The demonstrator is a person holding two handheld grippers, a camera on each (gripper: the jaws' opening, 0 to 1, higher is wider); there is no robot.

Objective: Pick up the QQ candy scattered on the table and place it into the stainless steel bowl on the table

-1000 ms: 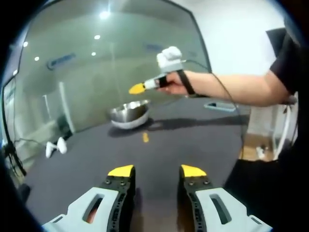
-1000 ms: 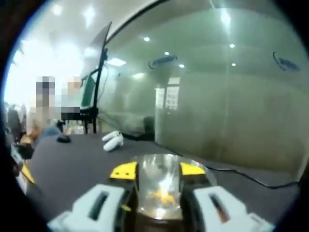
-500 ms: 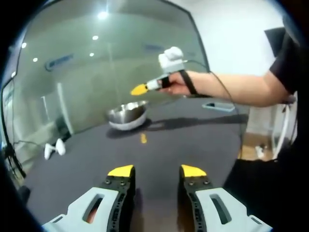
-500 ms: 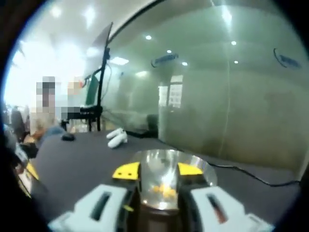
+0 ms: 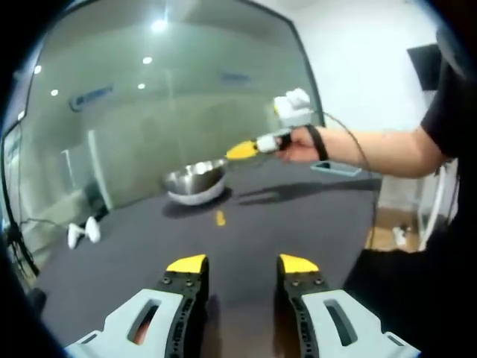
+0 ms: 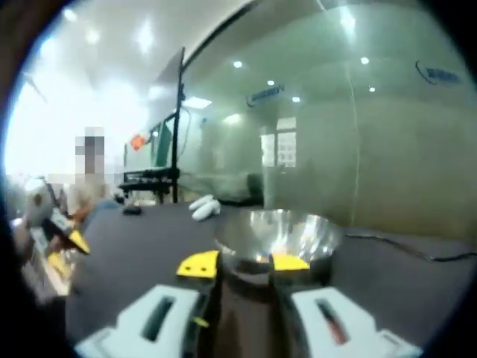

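Note:
The stainless steel bowl (image 5: 195,181) stands on the dark table (image 5: 298,216), far ahead of my left gripper (image 5: 242,265). That gripper is open and holds nothing, low over the near table. One yellow QQ candy (image 5: 220,218) lies on the table just in front of the bowl. A person's hand (image 5: 302,145) holds my right gripper (image 5: 242,151) in the air, right of the bowl and above it. From the right gripper view, this gripper (image 6: 244,262) is open with nothing between its jaws. The bowl (image 6: 279,233) sits just beyond them, with an orange glint inside.
Two white objects (image 5: 80,231) lie at the far left of the table, also seen as white objects (image 6: 205,207) beside a small black item (image 6: 133,210). A flat blue device (image 5: 339,168) rests at the far right. A glass wall (image 5: 171,97) backs the table.
The right gripper has drawn back from over the bowl, moving right in the left gripper view. Its jaws stand a little closer together. The left gripper has stayed still.

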